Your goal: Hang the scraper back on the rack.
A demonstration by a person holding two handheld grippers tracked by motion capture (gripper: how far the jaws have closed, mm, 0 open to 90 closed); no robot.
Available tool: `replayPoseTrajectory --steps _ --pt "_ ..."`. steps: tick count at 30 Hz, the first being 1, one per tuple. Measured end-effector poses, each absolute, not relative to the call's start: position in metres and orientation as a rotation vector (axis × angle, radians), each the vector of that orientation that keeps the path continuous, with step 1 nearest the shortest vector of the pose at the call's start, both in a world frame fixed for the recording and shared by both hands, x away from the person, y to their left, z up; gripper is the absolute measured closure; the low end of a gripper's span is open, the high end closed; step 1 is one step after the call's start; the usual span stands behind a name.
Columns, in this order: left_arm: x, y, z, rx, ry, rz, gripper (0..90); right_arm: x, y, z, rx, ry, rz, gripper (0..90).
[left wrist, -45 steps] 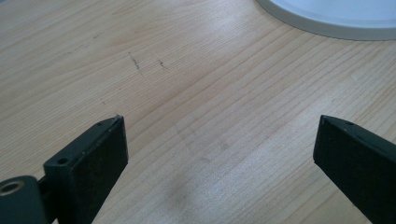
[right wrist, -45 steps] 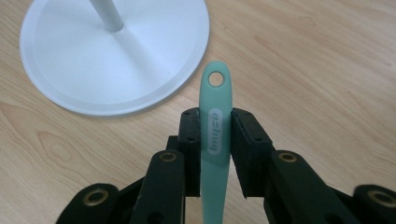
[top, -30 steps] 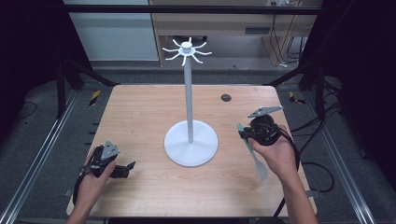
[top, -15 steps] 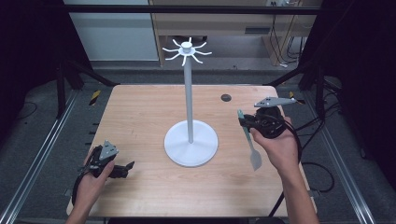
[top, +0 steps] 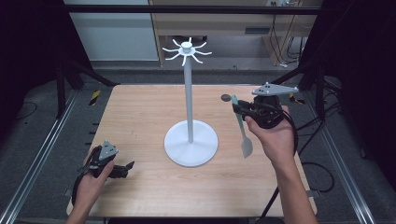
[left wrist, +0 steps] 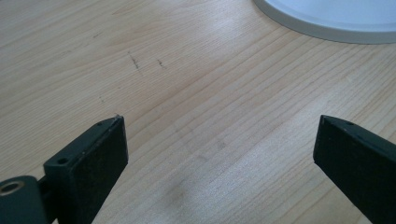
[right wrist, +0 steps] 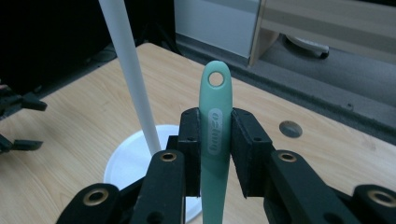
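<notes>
The left gripper point(left wrist: 219, 158) hangs low over the wooden table point(left wrist: 187, 93), its two black jaws standing wide apart at about seven and four o'clock with bare wood grain between them. At about one o'clock lies the curved rim of a white round base point(left wrist: 327, 18), well apart from both jaws. Small dark scratches point(left wrist: 135, 60) mark the wood near eleven o'clock.

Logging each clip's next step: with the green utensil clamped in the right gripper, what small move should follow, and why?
Probably raise the right gripper toward the white hook-topped stand. Its jaws are shut on the pale green plastic spatula, hanging-hole end up, well below the hooks. The left gripper rests open on the wooden table.
</notes>
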State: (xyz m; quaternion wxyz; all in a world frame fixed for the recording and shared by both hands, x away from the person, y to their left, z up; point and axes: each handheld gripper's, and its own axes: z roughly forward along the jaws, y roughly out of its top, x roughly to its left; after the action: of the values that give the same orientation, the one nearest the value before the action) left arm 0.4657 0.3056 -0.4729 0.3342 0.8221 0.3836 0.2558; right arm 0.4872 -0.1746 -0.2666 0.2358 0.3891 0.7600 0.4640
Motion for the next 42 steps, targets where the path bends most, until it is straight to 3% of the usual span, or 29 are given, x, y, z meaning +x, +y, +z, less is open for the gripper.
replayPoseTrajectory --steps 42 --pt "0.463 0.309 -0.472 2.123 1.024 0.68 2.8 0.472 -0.147 -0.194 0.905 1.977 1.432 74.4"
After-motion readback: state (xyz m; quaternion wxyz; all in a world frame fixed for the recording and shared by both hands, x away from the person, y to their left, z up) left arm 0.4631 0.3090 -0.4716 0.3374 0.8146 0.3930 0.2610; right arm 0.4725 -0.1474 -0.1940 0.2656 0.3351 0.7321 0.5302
